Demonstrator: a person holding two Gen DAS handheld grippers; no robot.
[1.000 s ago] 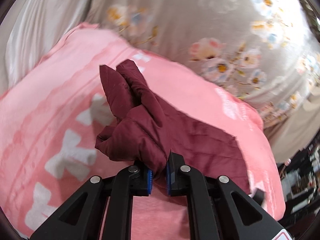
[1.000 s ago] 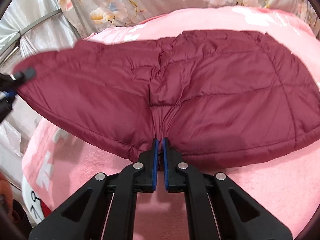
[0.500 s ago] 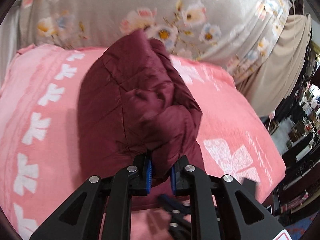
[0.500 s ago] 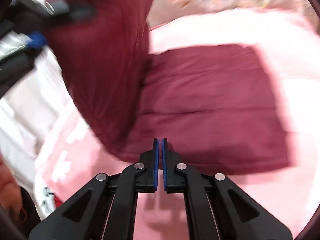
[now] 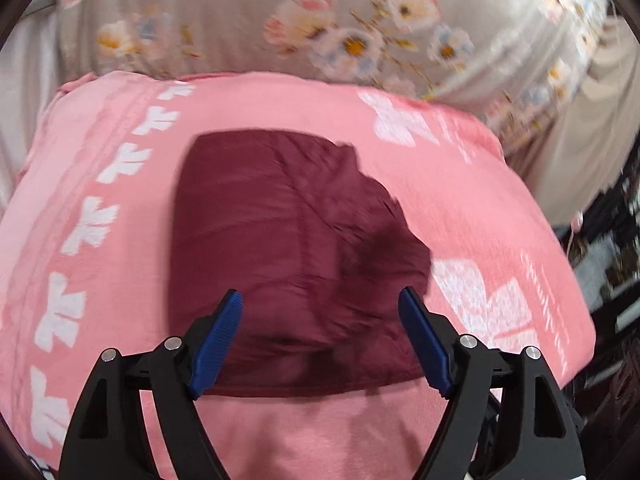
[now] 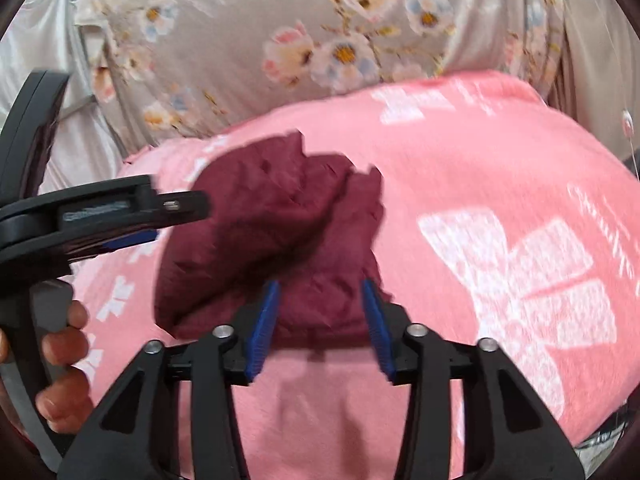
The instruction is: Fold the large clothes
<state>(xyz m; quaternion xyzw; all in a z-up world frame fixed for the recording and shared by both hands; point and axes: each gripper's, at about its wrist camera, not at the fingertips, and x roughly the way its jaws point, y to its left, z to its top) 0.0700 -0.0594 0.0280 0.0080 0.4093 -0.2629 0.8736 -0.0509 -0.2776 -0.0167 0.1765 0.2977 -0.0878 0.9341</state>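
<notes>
A dark red quilted jacket (image 5: 288, 248) lies folded in a compact block on the pink blanket (image 5: 480, 184). My left gripper (image 5: 320, 304) hovers over its near edge, its jaws opening wide, and the blue pads (image 5: 218, 340) press on nothing. In the right wrist view the same jacket (image 6: 272, 232) lies ahead, crumpled at its far end. My right gripper (image 6: 320, 292) hangs above its near edge, jaws opening, with no cloth pinched between them. The left gripper (image 6: 120, 216) shows at the left of that view, held by a hand (image 6: 60, 360).
The pink blanket (image 6: 480, 168) with white bow prints covers a raised bed. A grey floral cloth (image 5: 320, 20) hangs behind it. Dark shelving and clutter (image 5: 612, 240) stand past the blanket's right edge.
Both grippers held the jacket shut a second ago, carried one half over the other, and have let go. The jacket now lies folded flat, and the right gripper has lifted away.
</notes>
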